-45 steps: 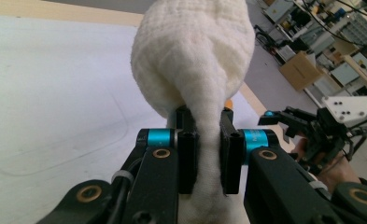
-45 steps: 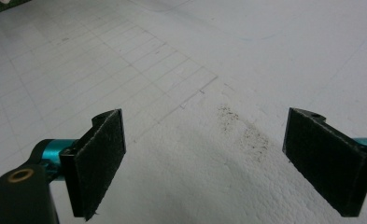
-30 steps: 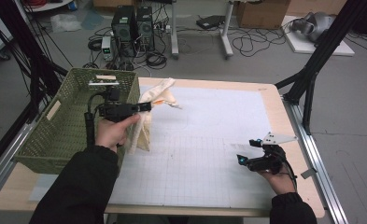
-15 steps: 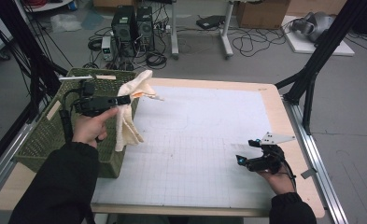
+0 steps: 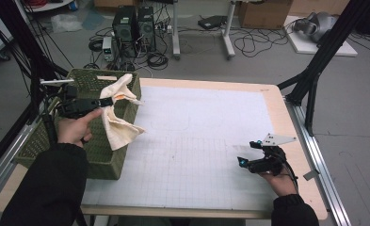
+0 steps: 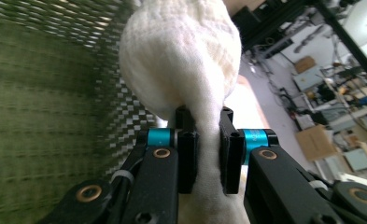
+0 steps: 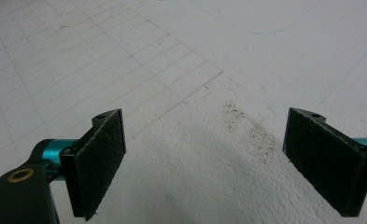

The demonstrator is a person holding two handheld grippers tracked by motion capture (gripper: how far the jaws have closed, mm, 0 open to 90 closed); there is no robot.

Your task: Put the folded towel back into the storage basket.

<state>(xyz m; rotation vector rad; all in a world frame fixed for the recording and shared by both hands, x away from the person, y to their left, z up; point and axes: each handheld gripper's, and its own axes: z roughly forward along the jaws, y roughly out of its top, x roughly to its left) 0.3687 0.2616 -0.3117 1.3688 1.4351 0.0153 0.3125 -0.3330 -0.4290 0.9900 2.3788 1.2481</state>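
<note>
Working at a wooden table topped with a white gridded mat, you had both grippers out over it. A green woven basket sat on the table's left end, its right wall along the mat's left edge. Beyond the table the floor held computer towers and loose cables.

You held the left gripper level above the basket's far right corner, your left hand around its body. Its jaws were pinched nearly together on a cream cloth; in the left gripper view the cloth ran squeezed between the two pads and ballooned out past the tips, basket weave blurred on the left side. From the high view the cloth hung clear in the air, one bunch sticking up past the jaws over the basket rim, the longer tail drooping down across the basket's right wall towards the mat edge. Cannot tell if the tail touched the wall.

Your right gripper rested low at the near right of the mat, well apart from the cloth, your right hand behind it. In the right gripper view its pads stood wide apart, holding nothing, with bare mat between them and a patch of dark specks on it.
</note>
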